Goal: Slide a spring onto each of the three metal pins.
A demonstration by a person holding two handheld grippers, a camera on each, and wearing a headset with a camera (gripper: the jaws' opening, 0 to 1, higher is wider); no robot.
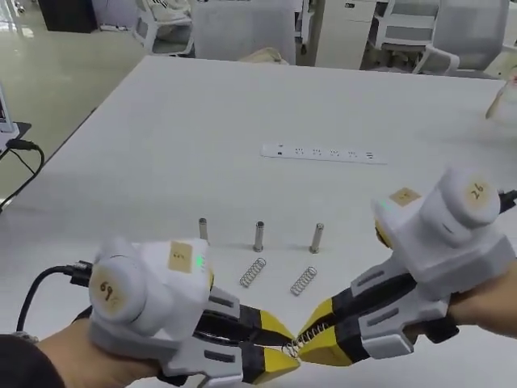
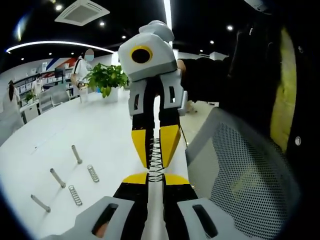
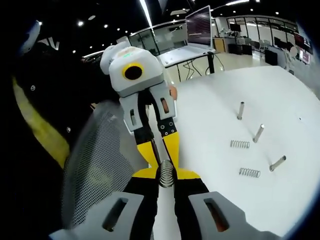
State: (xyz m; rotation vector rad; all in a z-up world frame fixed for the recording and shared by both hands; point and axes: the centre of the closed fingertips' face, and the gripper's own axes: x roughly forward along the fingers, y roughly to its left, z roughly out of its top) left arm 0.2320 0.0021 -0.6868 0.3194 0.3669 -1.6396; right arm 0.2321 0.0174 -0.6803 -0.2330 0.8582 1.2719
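One spring (image 2: pixel 156 159) spans left gripper (image 2: pixel 156 177) and right gripper (image 3: pixel 166 176).

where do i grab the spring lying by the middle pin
Probably near one end of the spring, jaws across the coils, from above. It lies flat and slanted on the table, sides free; that leaves the other end open for the middle pin.

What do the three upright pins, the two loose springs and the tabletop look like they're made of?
The pins: likely steel, dull grey with a soft sheen. The springs: thin coiled wire, probably steel, with silvery glints. The tabletop: matte white, maybe laminate; hard to tell.
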